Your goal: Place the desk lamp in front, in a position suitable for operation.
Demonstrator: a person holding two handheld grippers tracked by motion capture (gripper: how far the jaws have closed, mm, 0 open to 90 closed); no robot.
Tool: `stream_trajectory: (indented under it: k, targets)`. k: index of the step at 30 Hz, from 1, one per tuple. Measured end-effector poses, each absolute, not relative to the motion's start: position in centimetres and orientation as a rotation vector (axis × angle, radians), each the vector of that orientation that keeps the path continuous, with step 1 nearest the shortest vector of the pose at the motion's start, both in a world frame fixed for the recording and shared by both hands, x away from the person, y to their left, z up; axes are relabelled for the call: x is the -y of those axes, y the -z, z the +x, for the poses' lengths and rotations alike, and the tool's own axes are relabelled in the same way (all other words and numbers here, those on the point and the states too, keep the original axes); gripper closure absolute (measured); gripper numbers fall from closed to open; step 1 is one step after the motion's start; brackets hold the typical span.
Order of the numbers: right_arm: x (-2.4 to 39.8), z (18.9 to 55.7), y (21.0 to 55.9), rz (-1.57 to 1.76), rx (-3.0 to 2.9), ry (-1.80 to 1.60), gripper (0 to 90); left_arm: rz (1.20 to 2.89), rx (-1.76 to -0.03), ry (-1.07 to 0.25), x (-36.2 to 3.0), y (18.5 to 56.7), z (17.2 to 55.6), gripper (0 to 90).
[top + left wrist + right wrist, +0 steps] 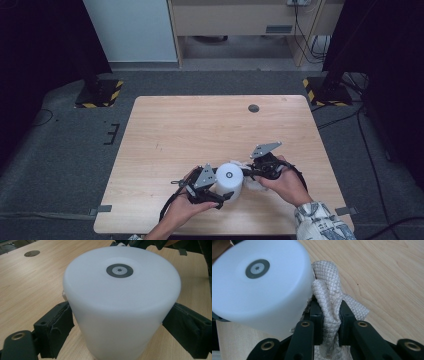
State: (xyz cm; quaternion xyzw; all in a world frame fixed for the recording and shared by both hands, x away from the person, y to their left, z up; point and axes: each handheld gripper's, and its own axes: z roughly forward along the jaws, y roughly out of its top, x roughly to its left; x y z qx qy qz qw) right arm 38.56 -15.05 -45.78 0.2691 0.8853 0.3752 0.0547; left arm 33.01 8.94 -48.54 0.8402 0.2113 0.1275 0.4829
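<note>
right tongs (331, 325) pinch a quilted cloth (329, 290) hidden overhead, while left tongs (117, 330) clamp the white cylinder (120, 302).

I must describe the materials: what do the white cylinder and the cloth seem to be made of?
White cylinder: probably matte, slightly translucent plastic; smooth, with a soft glow. Cloth: off-white woven fabric, perhaps microfibre; a diamond weave shows, and it bunches in soft folds.

I see the desk (200, 125) evenly lit from overhead, with only soft shadows under the hands, while the room around it falls dark. Up close, the white cylinder (120, 302) looks blurred and slightly overexposed; the desk grain behind it stays sharper.
</note>
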Motion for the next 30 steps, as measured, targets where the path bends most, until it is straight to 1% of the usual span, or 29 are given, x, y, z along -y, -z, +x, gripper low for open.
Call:
stream_trajectory:
  k: [12, 22, 30]
  targets:
    - [15.2, 38.5, 47.6, 0.831, -2.704, -1.12, 78.4, 2.048, -0.514, -0.317, -8.9, 48.5, 33.0, 9.3]
    - [15.8, 38.3, 45.8, 0.806, -2.646, -1.197, 78.4, 2.046, -0.516, -0.319, -8.9, 48.5, 33.0, 9.4]
    - [15.7, 38.2, 45.7, 0.798, -2.639, -1.195, 78.4, 2.045, -0.516, -0.317, -8.9, 48.6, 33.0, 9.5]
